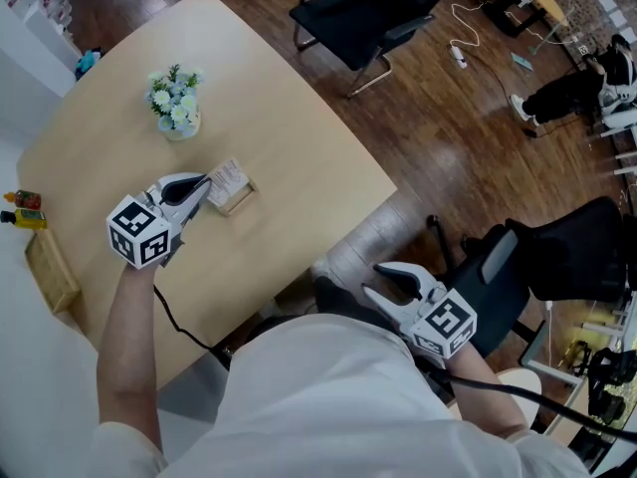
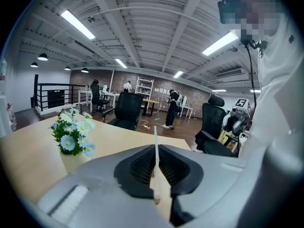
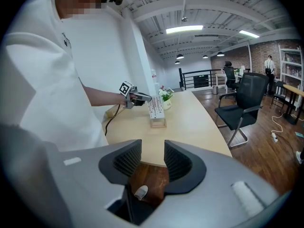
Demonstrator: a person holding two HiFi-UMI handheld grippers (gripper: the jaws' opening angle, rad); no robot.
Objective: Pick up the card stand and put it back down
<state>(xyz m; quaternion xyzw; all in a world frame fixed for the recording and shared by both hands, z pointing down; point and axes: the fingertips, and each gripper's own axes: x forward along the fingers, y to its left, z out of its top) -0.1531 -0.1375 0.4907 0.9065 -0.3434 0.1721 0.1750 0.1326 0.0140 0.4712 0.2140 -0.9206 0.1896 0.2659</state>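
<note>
At the pale table (image 1: 299, 137), a black chair (image 1: 363, 13) stood beyond the far edge. The right gripper (image 1: 383, 279) hung off the near edge, jaws apart, empty. The left gripper (image 1: 202, 187) was clamped edge-on to the card stand (image 1: 233, 189), mid-table. A flower pot (image 1: 176, 108) stood near, apart.

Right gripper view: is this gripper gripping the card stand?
No, the right gripper has its jaws apart and empty, while the card stand is over at the left gripper.

Left hand-held gripper (image 1: 202, 184) clamped on card stand (image 1: 232, 188), arm outstretched, right hand-held gripper (image 1: 377, 279) jaws apart, empty
</note>
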